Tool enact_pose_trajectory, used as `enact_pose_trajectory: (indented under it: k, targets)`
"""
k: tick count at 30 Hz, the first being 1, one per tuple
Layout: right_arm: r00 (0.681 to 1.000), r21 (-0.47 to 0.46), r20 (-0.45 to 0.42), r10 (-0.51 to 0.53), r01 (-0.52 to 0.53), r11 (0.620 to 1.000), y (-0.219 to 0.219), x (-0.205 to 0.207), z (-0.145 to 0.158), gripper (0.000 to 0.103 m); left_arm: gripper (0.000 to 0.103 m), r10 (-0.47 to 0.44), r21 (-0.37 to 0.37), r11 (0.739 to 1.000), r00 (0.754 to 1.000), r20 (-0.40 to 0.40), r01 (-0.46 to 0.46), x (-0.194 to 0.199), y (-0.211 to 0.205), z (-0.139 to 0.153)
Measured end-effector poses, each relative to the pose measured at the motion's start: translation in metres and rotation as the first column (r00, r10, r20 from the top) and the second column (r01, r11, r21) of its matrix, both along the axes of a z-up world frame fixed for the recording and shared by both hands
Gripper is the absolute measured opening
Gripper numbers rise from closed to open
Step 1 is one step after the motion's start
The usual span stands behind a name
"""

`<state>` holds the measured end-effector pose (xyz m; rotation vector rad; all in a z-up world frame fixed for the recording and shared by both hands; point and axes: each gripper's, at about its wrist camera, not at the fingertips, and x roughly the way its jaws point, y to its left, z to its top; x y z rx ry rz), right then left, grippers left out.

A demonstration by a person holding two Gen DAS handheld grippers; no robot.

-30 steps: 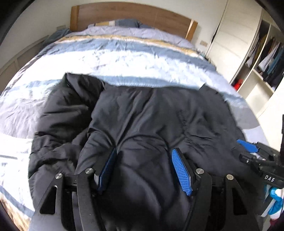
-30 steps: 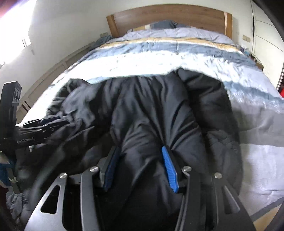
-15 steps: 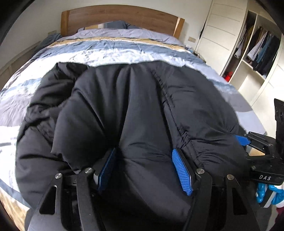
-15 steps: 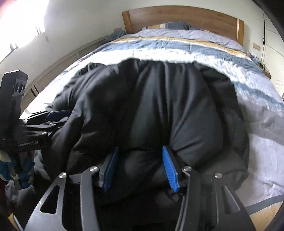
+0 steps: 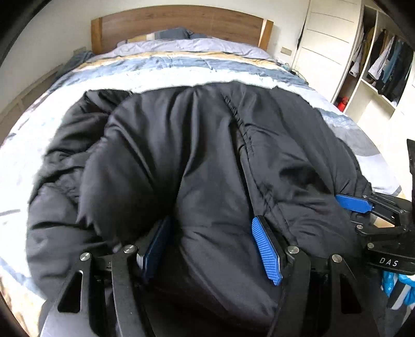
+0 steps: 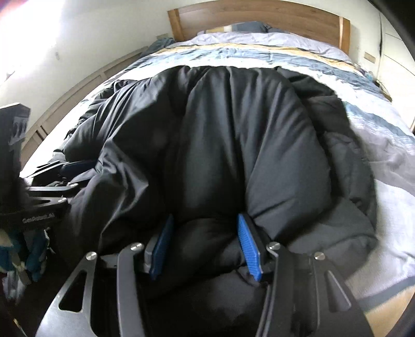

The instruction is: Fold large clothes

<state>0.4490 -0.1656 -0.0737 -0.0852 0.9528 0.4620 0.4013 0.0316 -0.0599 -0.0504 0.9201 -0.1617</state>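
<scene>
left gripper and right gripper level, side by side, clamping black jacket

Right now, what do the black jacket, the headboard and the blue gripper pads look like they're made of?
Black jacket: looks like padded synthetic shell, nylon or polyester; it puffs in soft bulges with a faint sheen.
Headboard: wood or wood veneer, matte brown with visible grain.
Blue gripper pads: probably ribbed rubber or plastic; fine ridges show.

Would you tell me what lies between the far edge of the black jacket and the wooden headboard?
Only the striped duvet and, right at the headboard, pillows; nothing else lies past the black jacket. Both wrist views show it.
</scene>
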Motion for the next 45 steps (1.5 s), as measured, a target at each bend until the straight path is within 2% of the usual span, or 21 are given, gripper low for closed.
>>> enact_pose_trajectory:
  k: [3,11,19,27,34,45]
  targets:
    - [1.0,-0.026,0.003,-0.017,0.017,1.0,-0.003,-0.018,0.014,0.049,0.071,0.026,0.028,0.999,0.999,0.022,-0.026,-0.019,-0.001,0.016]
    - [0.996,-0.012,0.05,-0.073,0.074,0.997,-0.018,-0.081,0.056,0.053,0.084,0.117,0.081,0.988,0.983,0.141,-0.129,-0.09,0.005,0.068]
    - [0.989,0.006,0.124,-0.08,0.079,0.997,-0.013,-0.149,0.088,0.056,0.09,0.145,0.111,0.978,0.958,0.246,-0.176,-0.157,0.003,0.11]
    - [0.979,0.002,0.188,-0.078,0.079,0.997,-0.015,-0.2,0.109,0.063,0.094,0.142,0.114,0.976,0.943,0.302,-0.183,-0.213,0.005,0.125]
    - [0.97,-0.003,0.219,-0.106,0.109,0.994,-0.026,-0.228,0.12,0.071,0.097,0.154,0.118,0.971,0.924,0.349,-0.206,-0.251,0.015,0.133]
    - [0.957,0.009,0.215,-0.192,0.195,0.981,-0.067,-0.264,0.119,0.073,0.102,0.198,0.079,0.967,0.909,0.367,-0.243,-0.284,0.04,0.135]
